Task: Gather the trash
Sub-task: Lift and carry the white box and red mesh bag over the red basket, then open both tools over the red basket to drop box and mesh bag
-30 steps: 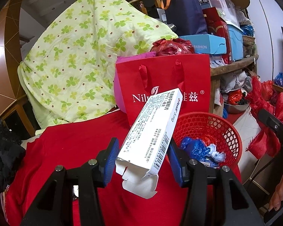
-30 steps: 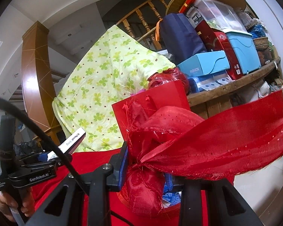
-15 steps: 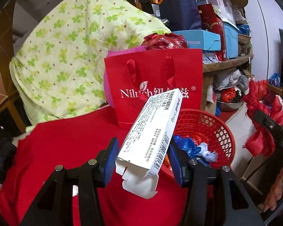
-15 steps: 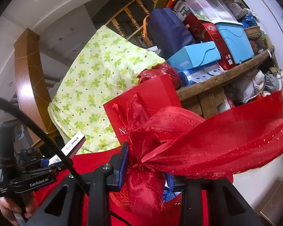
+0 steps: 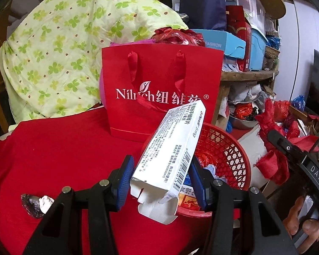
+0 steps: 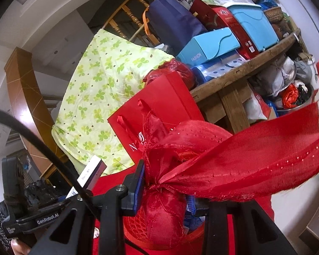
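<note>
While a foil scrap [image 5: 36,204] waits near the left edge of the red cloth [image 5: 59,157], the left gripper [image 5: 160,182] is clamped on an empty box [image 5: 170,148], tilted toward the basket [image 5: 229,148] at the right edge, I think for dropping. Right gripper [image 6: 169,193] pinches a red ribbon [image 6: 234,159] above that basket.

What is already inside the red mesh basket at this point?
Inside the red mesh basket, crumpled blue-and-white plastic, a red wrapper and a printed card show. The white carton in the left gripper covers the rest.
</note>
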A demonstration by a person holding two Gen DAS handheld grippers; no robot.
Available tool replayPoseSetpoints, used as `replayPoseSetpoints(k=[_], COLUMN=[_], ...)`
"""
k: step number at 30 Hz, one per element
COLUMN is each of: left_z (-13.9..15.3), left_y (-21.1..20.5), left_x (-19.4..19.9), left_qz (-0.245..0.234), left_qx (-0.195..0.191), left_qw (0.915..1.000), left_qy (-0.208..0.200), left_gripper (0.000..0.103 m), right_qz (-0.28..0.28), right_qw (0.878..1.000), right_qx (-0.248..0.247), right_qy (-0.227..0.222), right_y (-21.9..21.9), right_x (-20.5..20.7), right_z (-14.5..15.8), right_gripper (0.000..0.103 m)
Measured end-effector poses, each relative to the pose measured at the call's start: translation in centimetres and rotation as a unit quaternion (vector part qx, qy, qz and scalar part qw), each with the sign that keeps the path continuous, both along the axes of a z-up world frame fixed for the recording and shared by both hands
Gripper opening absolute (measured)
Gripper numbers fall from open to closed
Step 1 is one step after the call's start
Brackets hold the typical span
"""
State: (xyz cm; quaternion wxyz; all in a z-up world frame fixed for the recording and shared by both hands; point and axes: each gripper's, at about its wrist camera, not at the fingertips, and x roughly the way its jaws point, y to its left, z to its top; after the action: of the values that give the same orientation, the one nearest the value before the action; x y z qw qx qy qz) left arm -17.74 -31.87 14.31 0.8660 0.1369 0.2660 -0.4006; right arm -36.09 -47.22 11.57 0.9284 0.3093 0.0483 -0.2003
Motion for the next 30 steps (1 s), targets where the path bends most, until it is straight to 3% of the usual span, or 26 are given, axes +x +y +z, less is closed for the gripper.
replayPoseSetpoints(k=[16,24,30], left_z=[-0.7,-1.2,-1.7], left_y=[-1.4,-1.5,-1.1], left_x=[-0.4,0.7,2.4], left_qz=[-0.006,-0.022,-0.009], left_qx=[0.014,0.002,-0.008], left_qw=[0.9997,0.9993,0.9982], left_qy=[-0.017,0.030,0.058], left_gripper=[0.054,0.054,0.054], right_qz=[0.007,0.004,-0.003], right_qw=[1.000,1.000,1.000], right_qx=[0.007,0.004,0.006], right_qy=[0.020,0.022,0.028], right_y=[-0.6,-1.2,-1.1], right_x=[1.3,1.5,1.0], right_z=[-0.8,-0.6,-1.1], right_gripper=[0.036,0.036,0.036])
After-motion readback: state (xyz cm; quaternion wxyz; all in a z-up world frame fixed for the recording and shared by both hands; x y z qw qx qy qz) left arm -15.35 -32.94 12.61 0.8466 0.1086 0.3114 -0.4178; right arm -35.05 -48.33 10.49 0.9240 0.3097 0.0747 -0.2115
